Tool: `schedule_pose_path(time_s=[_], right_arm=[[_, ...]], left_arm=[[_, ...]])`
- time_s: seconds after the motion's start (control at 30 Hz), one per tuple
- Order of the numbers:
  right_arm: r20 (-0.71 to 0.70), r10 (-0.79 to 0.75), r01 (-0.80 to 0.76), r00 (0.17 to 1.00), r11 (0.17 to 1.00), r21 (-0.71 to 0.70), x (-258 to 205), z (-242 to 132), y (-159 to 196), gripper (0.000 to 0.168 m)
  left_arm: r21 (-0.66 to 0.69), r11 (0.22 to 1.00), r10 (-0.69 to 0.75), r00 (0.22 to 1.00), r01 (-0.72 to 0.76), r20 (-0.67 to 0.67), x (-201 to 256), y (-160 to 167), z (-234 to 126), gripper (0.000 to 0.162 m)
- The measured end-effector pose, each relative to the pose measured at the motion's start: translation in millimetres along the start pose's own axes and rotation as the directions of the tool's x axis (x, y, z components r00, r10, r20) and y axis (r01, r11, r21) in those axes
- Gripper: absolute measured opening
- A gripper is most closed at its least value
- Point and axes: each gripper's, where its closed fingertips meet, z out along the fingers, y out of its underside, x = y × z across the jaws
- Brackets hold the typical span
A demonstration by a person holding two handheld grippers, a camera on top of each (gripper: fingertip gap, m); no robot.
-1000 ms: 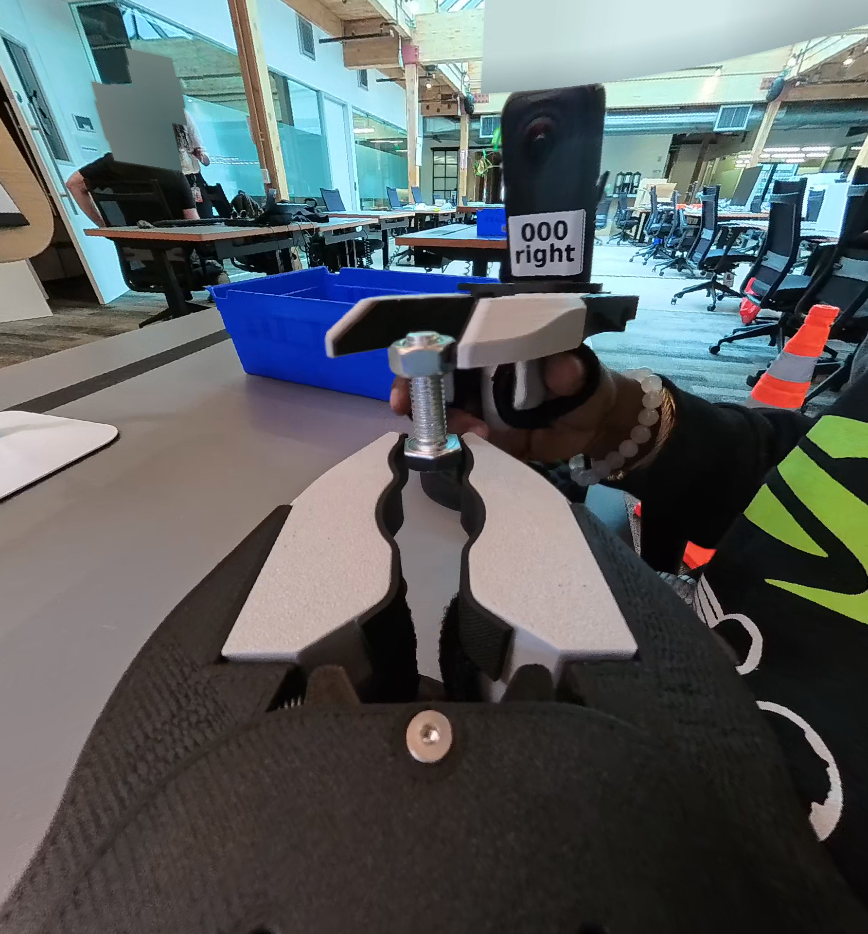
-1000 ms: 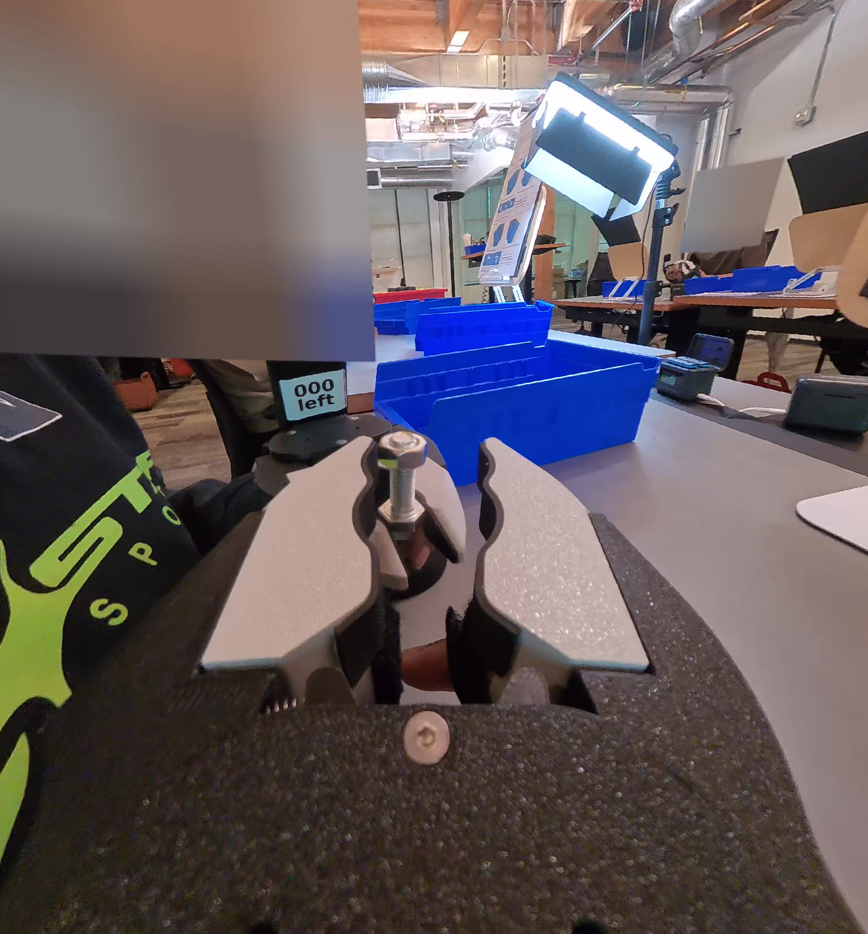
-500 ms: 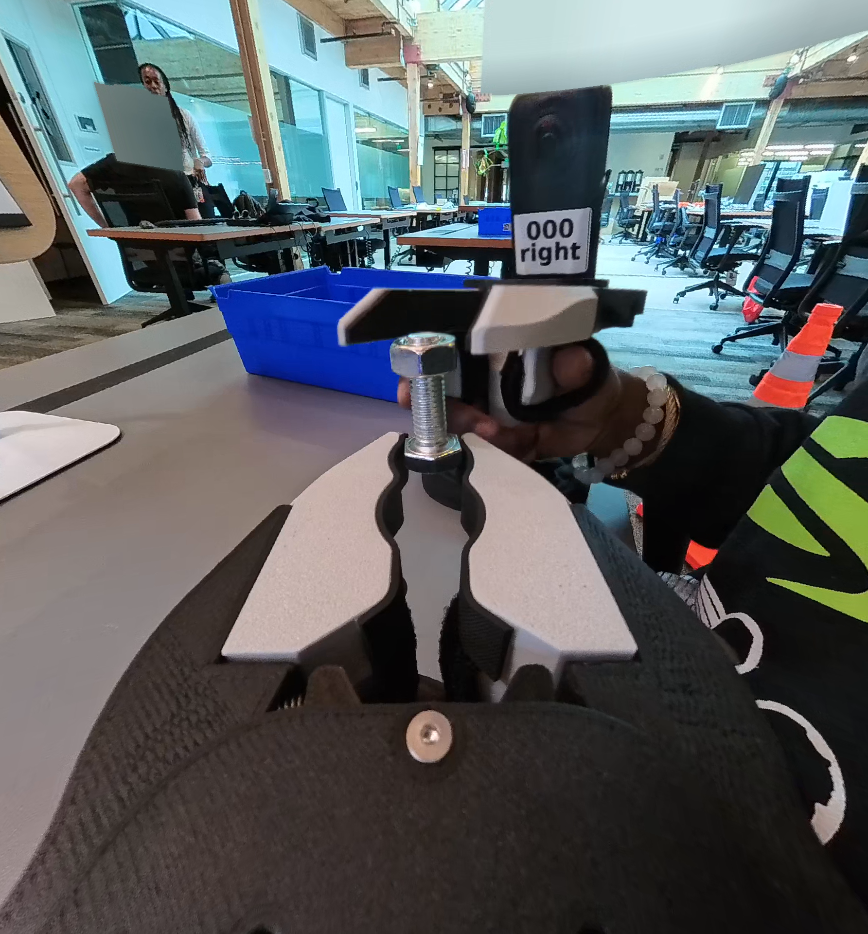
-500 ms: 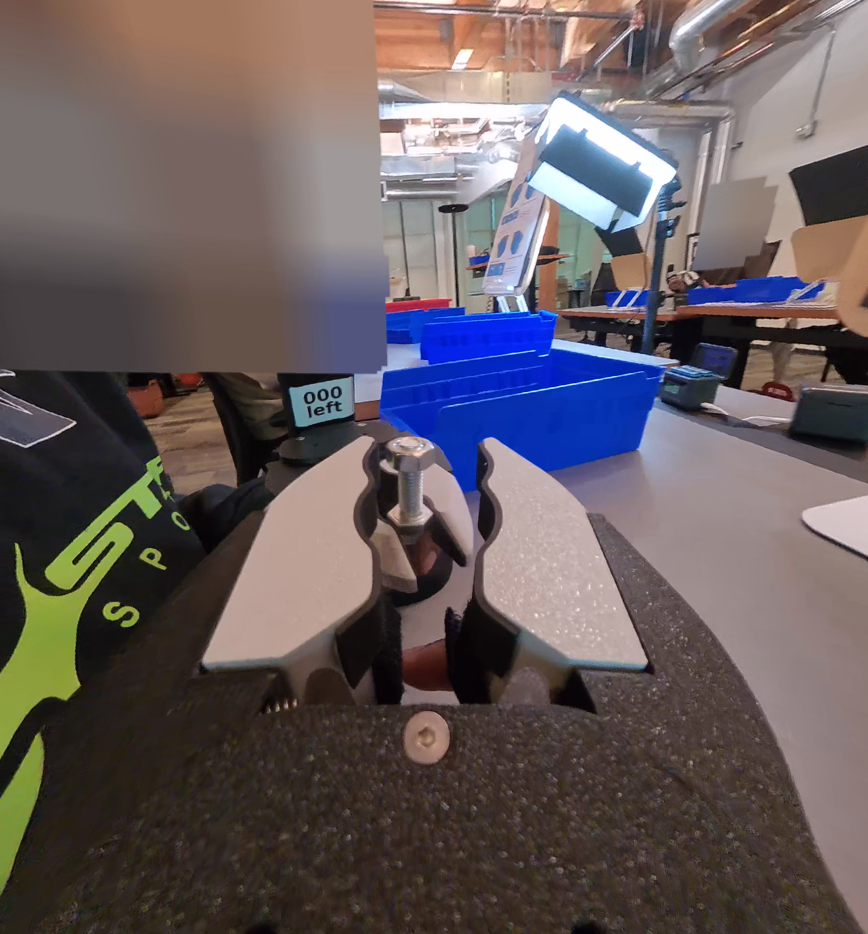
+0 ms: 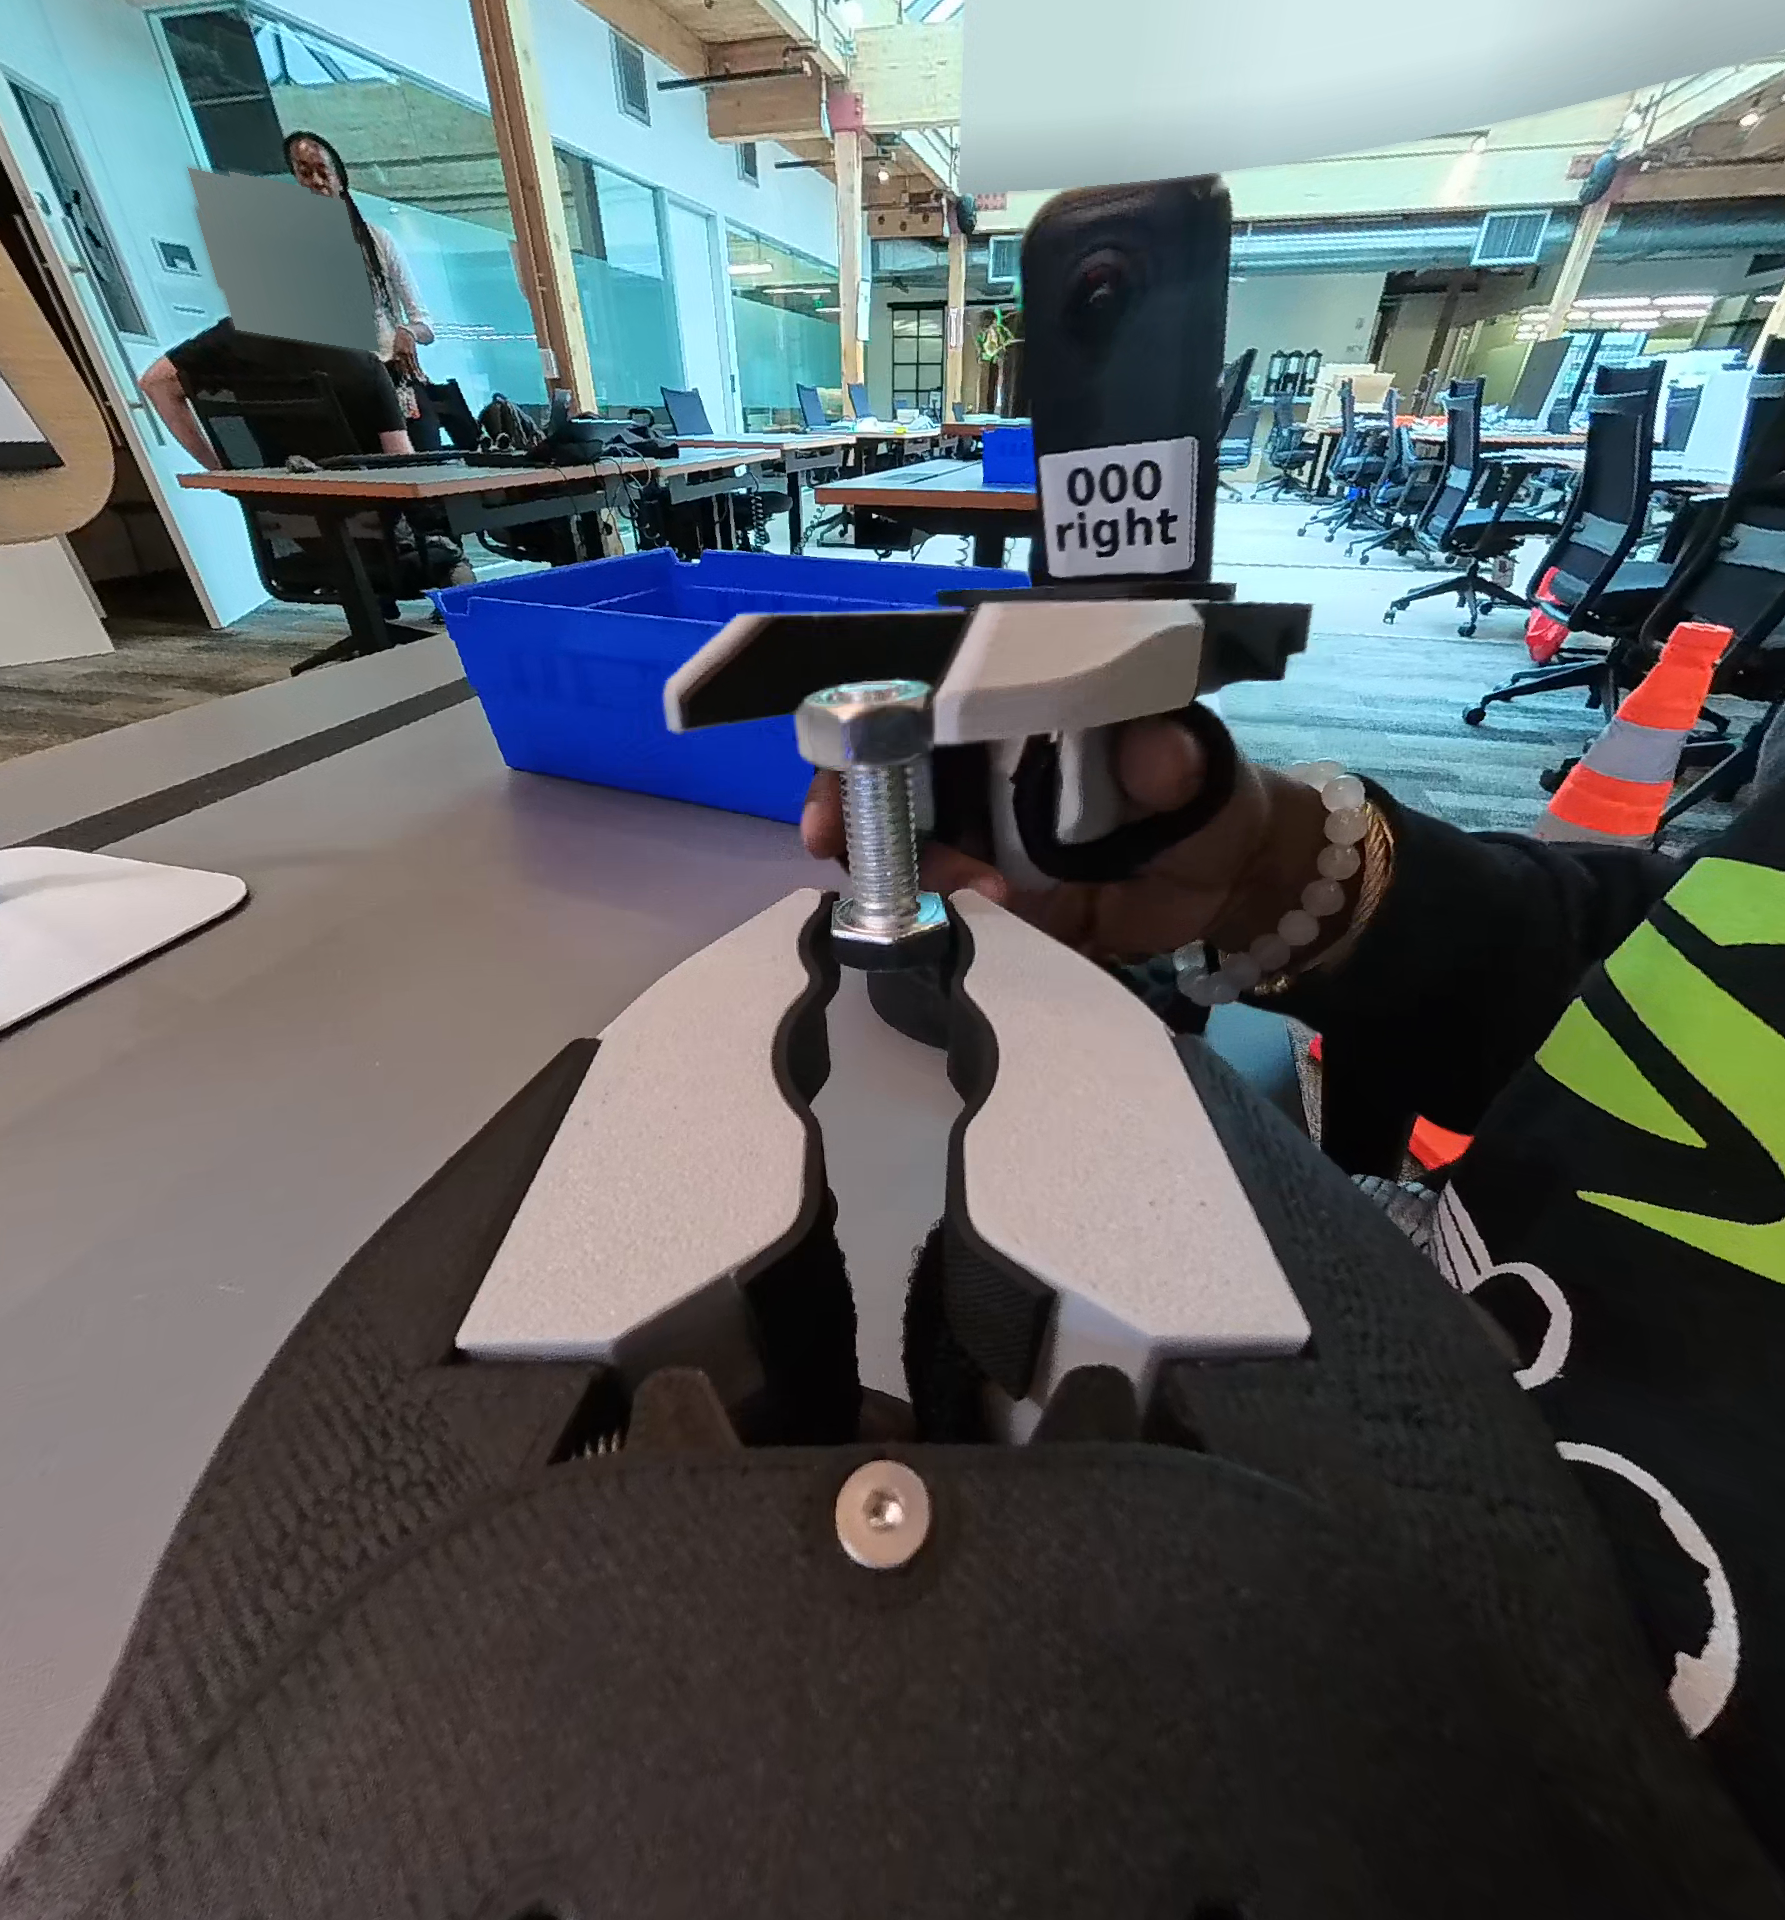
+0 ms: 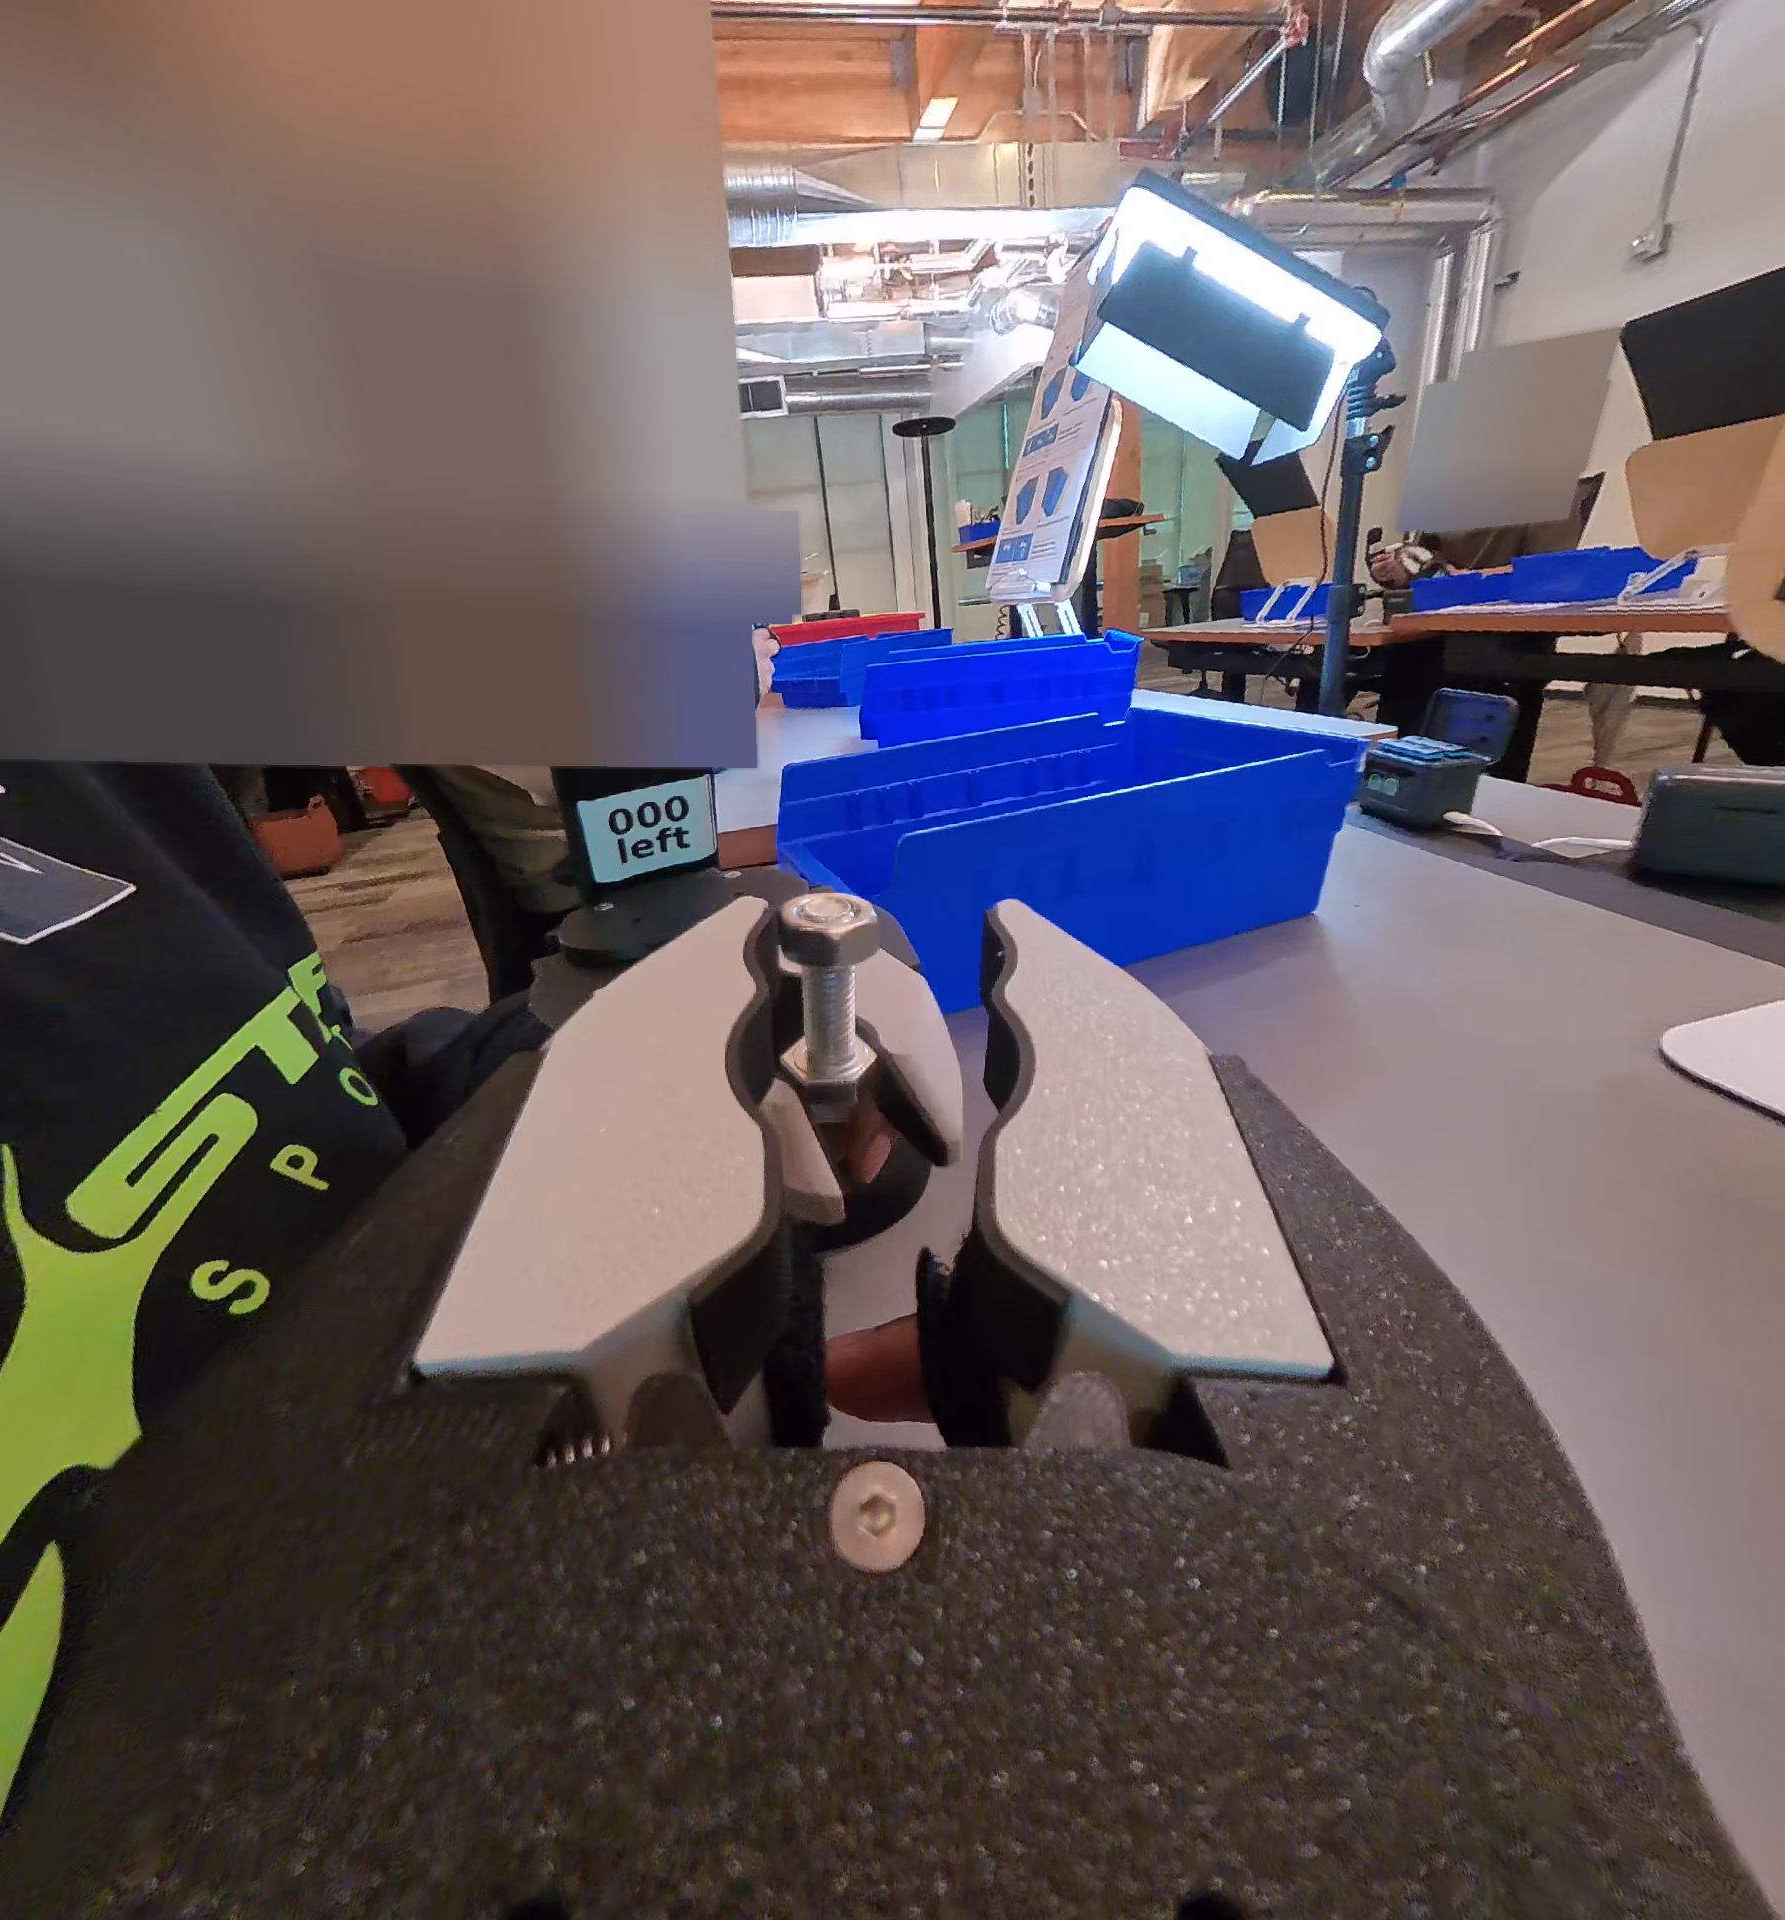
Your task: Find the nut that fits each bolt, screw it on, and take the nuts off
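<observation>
Left wrist view, centre frame: left gripper [image 5: 888, 930] nearly closed, its fingertips pinched on the nut [image 5: 889, 918]. The bolt [image 5: 875, 800] rises upright out of the nut, threads bare along the shaft, hex head on top, slightly above mid-frame.

Right gripper [image 5: 763, 681] comes in from the right of that frame, held level by a hand [image 5: 1148, 831] wearing a pale bead bracelet. Its fingers lie at the height of the bolt head, just behind and beside it.

Right wrist view: right gripper [image 6: 872, 920] parted, wider than the bolt head. The bolt [image 6: 830, 992] stands between the tips, left of centre. The head sits just beside the left-hand finger [image 6: 639, 1122]; whether they touch cannot be told. A clear gap separates it from the right-hand finger. No grip on anything. The nut [image 6: 828, 1065] shows lower on the shaft, held in the left gripper's tips [image 6: 836, 1117], which sit lower and farther off.

Everything is held above the near part of a grey table [image 5: 244, 1039]. Blue bin [image 5: 607, 675] on the table farther back, upper middle of the left wrist view; in the right wrist view it sits right of centre [image 6: 1127, 862]. White flat base [image 5: 67, 935] at the left edge.
</observation>
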Motion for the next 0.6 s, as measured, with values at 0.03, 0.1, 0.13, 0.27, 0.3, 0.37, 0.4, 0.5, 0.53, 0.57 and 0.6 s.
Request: schedule_pose_path(time_s=[0.03,0.1,0.13,0.27,0.3,0.37,0.4,0.5,0.53,0.57,0.6], right_arm=[[-0.004,-0.002,0.002,1.000,1.000,0.003,1,-4,-1,0.038],[-0.030,-0.007,0.007,1.000,1.000,0.003,6,-11,-2,0.037],[-0.058,-0.011,0.011,0.998,1.000,0.003,10,-14,-2,0.033],[-0.075,-0.001,0.003,0.997,1.000,0.029,14,-23,-6,0.032],[-0.061,0.000,0.002,0.998,0.999,0.039,12,-22,-8,0.032],[-0.031,-0.002,0.003,1.000,0.999,0.048,6,-18,-10,0.033],[-0.015,-0.003,0.003,1.000,0.999,0.045,3,-15,-9,0.034],[0.021,-0.007,0.007,1.000,1.000,0.021,-4,-2,-5,0.037],[0.031,-0.008,0.007,0.999,1.000,0.017,-6,2,-4,0.037],[0.040,-0.005,0.004,0.999,1.000,0.015,-7,6,-3,0.037],[0.045,0.000,-0.001,0.999,1.000,0.012,-8,10,-2,0.037]], left_arm=[[-0.001,1.000,-0.001,1.000,0.001,0.000,0,0,0,0.018],[0.000,1.000,-0.003,1.000,0.003,0.001,0,0,0,0.018],[0.003,1.000,-0.001,1.000,0.001,-0.001,0,0,0,0.018],[0.002,1.000,0.001,1.000,-0.001,0.001,0,0,0,0.018],[0.002,1.000,0.000,1.000,0.000,0.001,0,0,0,0.018],[0.001,1.000,0.000,1.000,0.000,0.001,0,0,0,0.018],[0.001,1.000,0.000,1.000,0.000,0.003,0,0,0,0.018],[0.000,1.000,-0.001,1.000,0.001,0.004,-1,0,0,0.018],[-0.001,1.000,0.000,1.000,0.000,0.003,0,0,0,0.018],[-0.003,1.000,0.001,1.000,-0.001,0.004,0,1,0,0.018],[-0.005,1.000,0.002,1.000,-0.002,0.004,0,1,0,0.018]])
